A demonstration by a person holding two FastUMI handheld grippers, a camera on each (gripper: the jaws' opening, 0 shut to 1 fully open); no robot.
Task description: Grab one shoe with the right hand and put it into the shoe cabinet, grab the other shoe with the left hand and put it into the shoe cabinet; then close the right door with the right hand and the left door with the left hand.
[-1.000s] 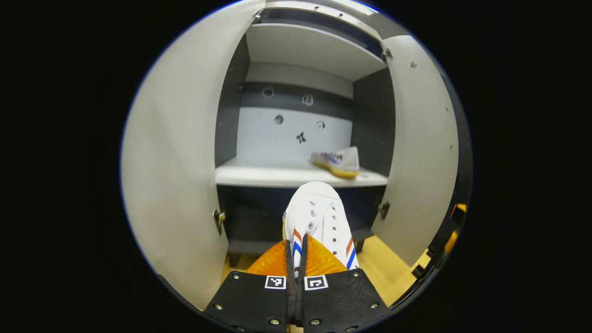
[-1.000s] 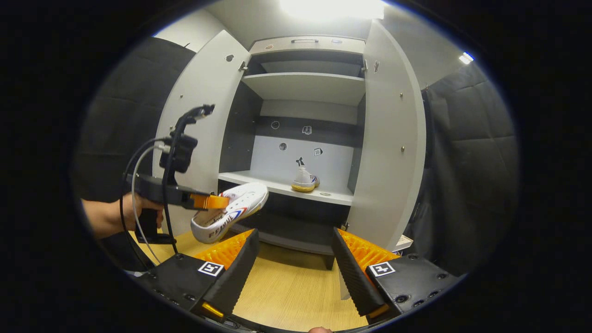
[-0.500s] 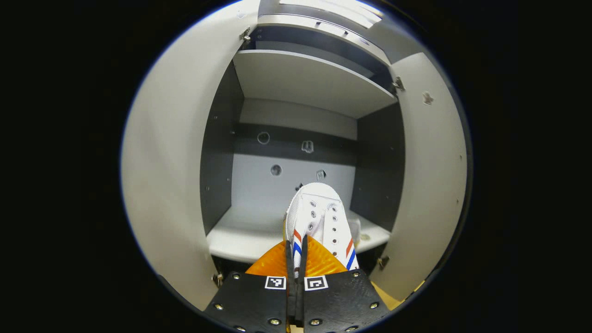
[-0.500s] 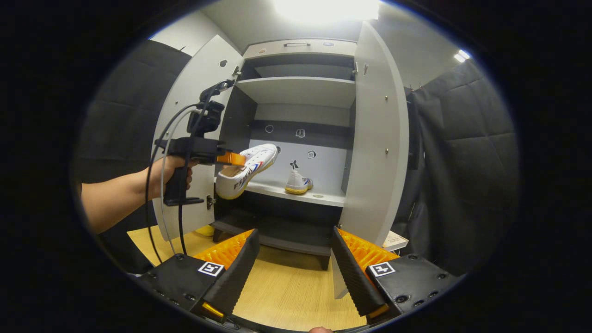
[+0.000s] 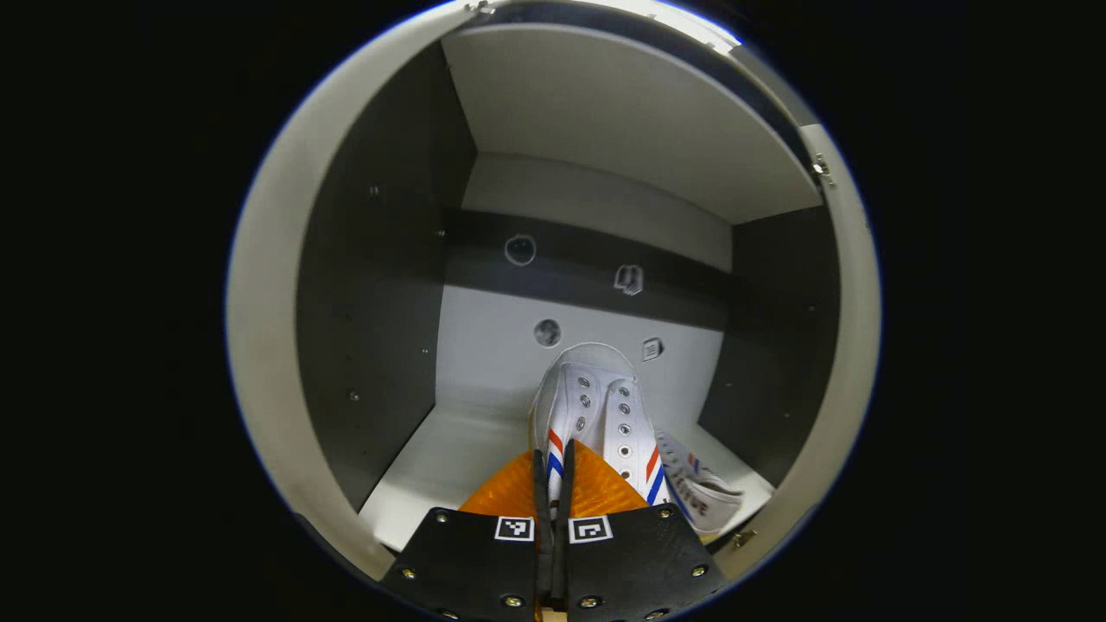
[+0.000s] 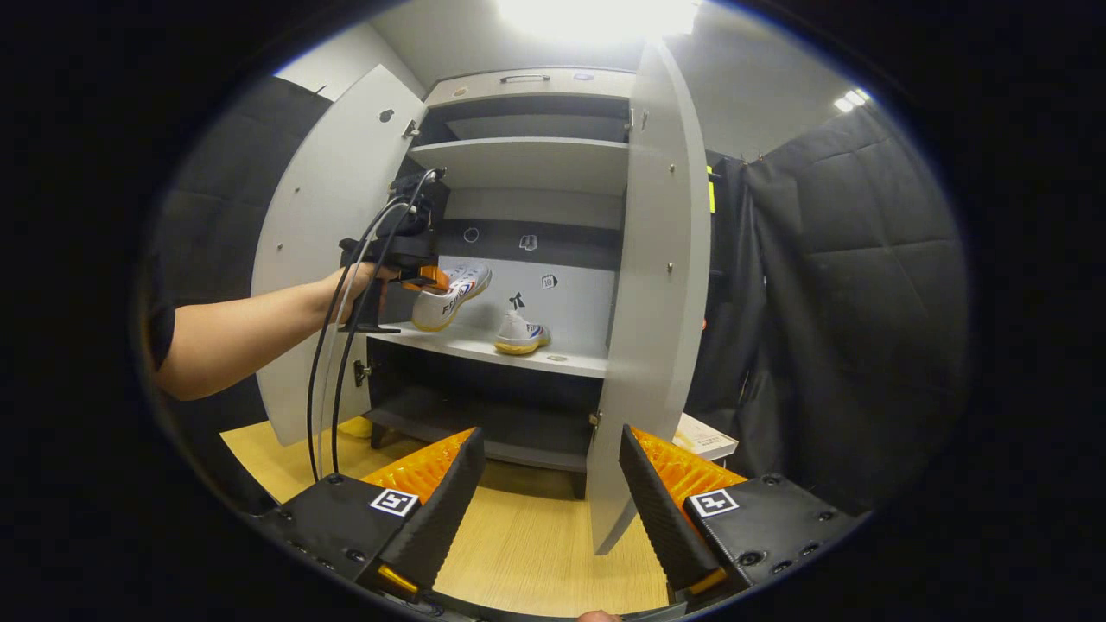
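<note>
Left gripper [image 5: 553, 484], jaws pinching the white canvas striped sneaker [image 5: 596, 415], hovers over the grey cabinet shelf [image 5: 441, 466]; its mate [image 5: 700, 492] at four o'clock. Next: lower, release. Right gripper [image 6: 544, 492] jaws spread.

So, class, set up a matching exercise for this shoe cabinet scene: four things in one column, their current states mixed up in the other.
Things:
1. left gripper
2. right gripper
3. second shoe
4. right door

States:
A. resting on the shelf
B. swung open
C. shut on the held shoe
D. open, holding nothing

Pairs: 1-C, 2-D, 3-A, 4-B
</note>
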